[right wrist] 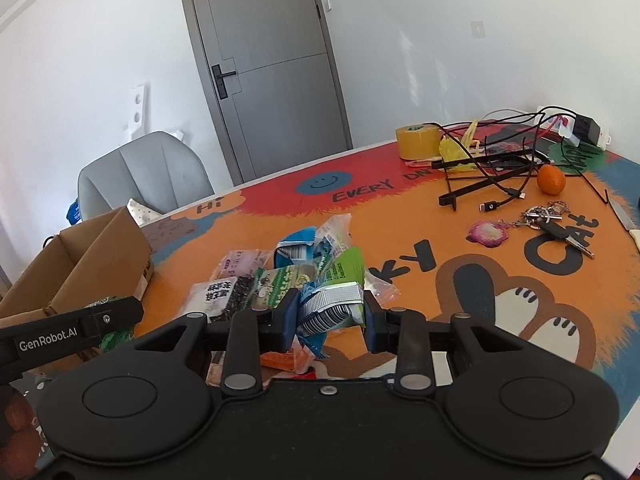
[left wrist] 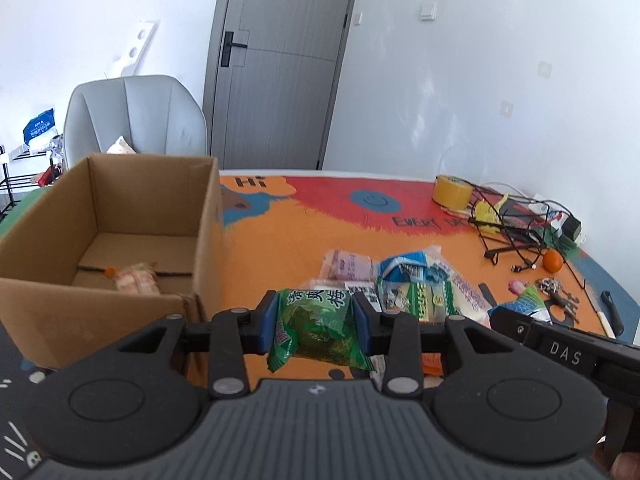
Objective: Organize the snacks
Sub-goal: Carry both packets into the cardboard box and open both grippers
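Left gripper [left wrist: 316,322] clamps green packet [left wrist: 316,328] beside box [left wrist: 208,216]; right gripper [right wrist: 331,316] pinches foil packet [right wrist: 334,306] above snack pile [right wrist: 280,276]; risk: slick wrappers held by edges may slip before reaching the box.

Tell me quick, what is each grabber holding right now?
Left gripper: jaws closed on the green snack packet.
Right gripper: jaws closed on the blue and silver snack packet.
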{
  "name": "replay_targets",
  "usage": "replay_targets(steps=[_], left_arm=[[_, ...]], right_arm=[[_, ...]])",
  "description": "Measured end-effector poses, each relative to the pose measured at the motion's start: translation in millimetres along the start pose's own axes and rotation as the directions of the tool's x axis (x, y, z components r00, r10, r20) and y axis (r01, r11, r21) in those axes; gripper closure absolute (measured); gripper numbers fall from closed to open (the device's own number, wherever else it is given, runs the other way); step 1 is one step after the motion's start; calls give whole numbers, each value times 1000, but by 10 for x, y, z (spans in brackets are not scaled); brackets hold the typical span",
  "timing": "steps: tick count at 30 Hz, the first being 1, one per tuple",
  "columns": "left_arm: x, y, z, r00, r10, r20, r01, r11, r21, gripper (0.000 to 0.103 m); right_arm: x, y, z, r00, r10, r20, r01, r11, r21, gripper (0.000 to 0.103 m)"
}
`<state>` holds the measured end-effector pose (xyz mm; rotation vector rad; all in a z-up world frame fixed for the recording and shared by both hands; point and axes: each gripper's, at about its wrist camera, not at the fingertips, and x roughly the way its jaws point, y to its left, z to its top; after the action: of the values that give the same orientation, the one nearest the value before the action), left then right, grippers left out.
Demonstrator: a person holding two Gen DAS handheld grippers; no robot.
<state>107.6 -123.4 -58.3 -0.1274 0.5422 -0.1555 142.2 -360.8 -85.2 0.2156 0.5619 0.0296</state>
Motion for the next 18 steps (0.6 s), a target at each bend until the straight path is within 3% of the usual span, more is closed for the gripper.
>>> replay_targets(steps=[9,18], left_arm=[[-310,234,189,996,-19,82,22,999,-44,65],[-557,473,362,987,29,158,-19,998,-59,65]], right_arm=[[-164,273,124,999,12,37,-11,1000,-20,70],[-245,585,237,996,59,71,-55,997,-53,70]])
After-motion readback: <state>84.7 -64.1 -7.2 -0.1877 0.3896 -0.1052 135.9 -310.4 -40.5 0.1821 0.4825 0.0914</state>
